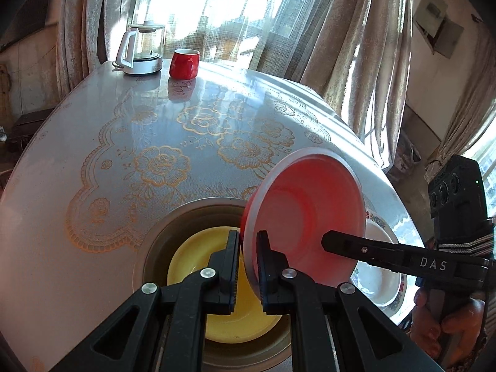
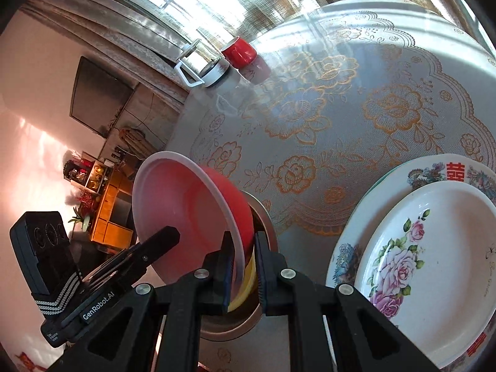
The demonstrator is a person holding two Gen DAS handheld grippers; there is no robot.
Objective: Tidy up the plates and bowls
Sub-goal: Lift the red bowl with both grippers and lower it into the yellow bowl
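Note:
A red bowl with a white rim point(image 1: 305, 214) point(image 2: 186, 210) hangs tilted on its side above a steel bowl point(image 1: 173, 226) point(image 2: 266, 223) that holds a yellow bowl point(image 1: 192, 257) point(image 2: 246, 282). My left gripper point(image 1: 248, 266) pinches one side of the red bowl's rim. My right gripper point(image 2: 243, 269) pinches the opposite side, and its finger point(image 1: 356, 245) shows in the left wrist view. A stack of floral plates point(image 2: 434, 248) point(image 1: 381, 279) lies to the right of the steel bowl.
A red mug point(image 1: 184, 63) point(image 2: 240, 51) and a glass kettle on a white base point(image 1: 142, 49) point(image 2: 201, 68) stand at the table's far edge by the curtained window. The table point(image 1: 155, 155) has a cloth with gold flowers.

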